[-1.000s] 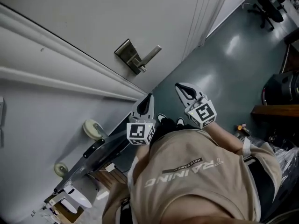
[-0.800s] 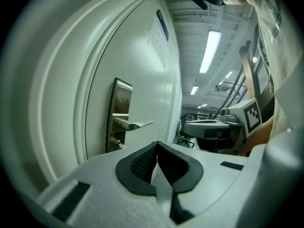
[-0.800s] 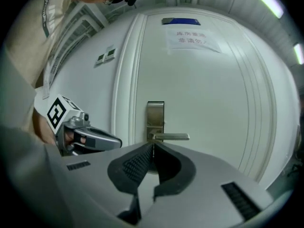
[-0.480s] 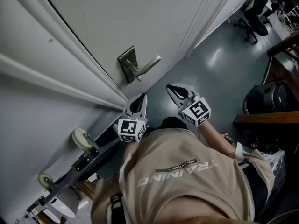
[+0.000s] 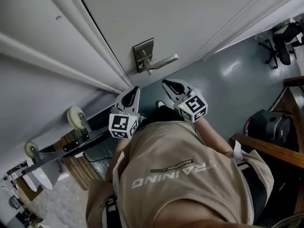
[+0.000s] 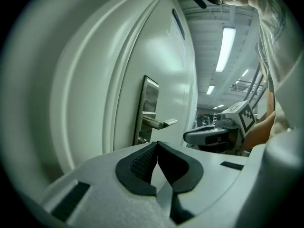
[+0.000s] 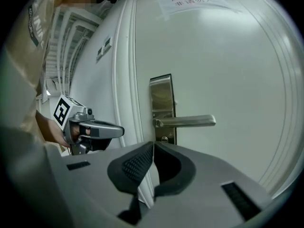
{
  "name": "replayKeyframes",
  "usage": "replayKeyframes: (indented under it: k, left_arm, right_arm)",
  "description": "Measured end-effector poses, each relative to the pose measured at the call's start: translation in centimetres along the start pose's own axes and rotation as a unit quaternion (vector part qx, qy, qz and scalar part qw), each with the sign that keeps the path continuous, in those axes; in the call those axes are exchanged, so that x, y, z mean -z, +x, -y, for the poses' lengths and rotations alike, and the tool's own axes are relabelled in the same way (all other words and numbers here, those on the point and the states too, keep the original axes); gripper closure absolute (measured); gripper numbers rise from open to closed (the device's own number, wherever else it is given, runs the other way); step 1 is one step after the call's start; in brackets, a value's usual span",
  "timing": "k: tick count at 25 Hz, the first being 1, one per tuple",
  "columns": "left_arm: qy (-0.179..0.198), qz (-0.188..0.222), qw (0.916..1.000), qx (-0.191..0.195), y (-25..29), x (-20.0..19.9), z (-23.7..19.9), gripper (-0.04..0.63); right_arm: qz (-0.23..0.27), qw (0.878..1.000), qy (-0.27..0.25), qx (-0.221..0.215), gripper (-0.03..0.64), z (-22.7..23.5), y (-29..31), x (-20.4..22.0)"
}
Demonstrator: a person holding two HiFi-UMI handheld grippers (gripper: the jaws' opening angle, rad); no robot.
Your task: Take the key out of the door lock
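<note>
In the head view, the left gripper (image 5: 134, 90) and the right gripper (image 5: 167, 83) were both short of the door (image 5: 199, 13), apart from the lock plate (image 5: 144, 51) and its lever handle (image 5: 164, 61). In the left gripper view, the jaws were closed tip to tip on nothing, with the lock plate ahead of them. In the right gripper view, the jaws were likewise together and empty. A small round fitting (image 7: 164, 138) sat on the lock plate just below the lever handle. The key was judged to sit there, though the key itself was too small to resolve. It was expected to be light, stiff, smooth metal: part the jaws, take it by the flat bow, and draw it straight out.
</note>
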State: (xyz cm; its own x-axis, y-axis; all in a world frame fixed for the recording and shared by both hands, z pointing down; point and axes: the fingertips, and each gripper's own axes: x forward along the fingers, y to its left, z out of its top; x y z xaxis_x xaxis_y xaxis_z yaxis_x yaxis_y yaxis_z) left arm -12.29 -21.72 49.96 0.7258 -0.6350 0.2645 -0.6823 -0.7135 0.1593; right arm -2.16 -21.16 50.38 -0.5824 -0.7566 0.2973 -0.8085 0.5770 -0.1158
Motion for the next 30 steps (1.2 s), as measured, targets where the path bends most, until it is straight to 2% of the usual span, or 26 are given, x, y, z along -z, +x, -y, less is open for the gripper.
replayKeyframes:
  k: [5,8,10,13,16,19,21,26,30]
  left_arm:
    - [0.003,-0.02,0.999,-0.041,0.3,-0.2,1.0,0.586]
    - [0.013,-0.015,0.9978,-0.063,0.9,-1.7,1.2,0.586]
    - [0.003,-0.005,0.9962,-0.087,1.3,-2.2,0.8,0.586]
    - [-0.015,0.003,0.9924,-0.122,1.9,-1.5,0.6,0.586]
    - [-0.01,-0.011,0.9903,-0.138,3.2,-0.1,1.5,0.586]
    - [-0.004,-0.017,0.9915,-0.129,4.1,0.0,3.6,0.586]
    - [-0.024,-0.012,0.9905,-0.135,4.1,0.1,3.7,0.586]
    - [-0.065,-0.021,0.9835,-0.167,3.5,1.9,3.4,0.586]
    - [-0.081,-0.033,0.9771,-0.194,1.6,2.8,3.6,0.586]
  right_arm:
    - [-0.014,0.998,0.002,-0.058,0.601,1.1,1.7,0.7]
    - [-0.028,0.995,0.025,-0.089,0.601,2.2,2.5,1.7]
    - [-0.025,0.992,0.038,-0.117,0.601,2.1,3.1,2.0]
    - [-0.015,0.988,0.031,-0.151,0.6,1.5,3.6,2.6]
    - [-0.023,0.984,0.029,-0.175,0.6,1.7,3.9,3.5]
    - [-0.043,0.978,0.065,-0.191,0.6,2.1,3.7,4.3]
    - [-0.047,0.974,0.093,-0.201,0.6,2.5,3.9,4.7]
    - [-0.046,0.968,0.114,-0.217,0.6,2.8,5.8,5.6]
    - [-0.044,0.946,0.215,-0.24,0.6,1.8,6.0,5.0]
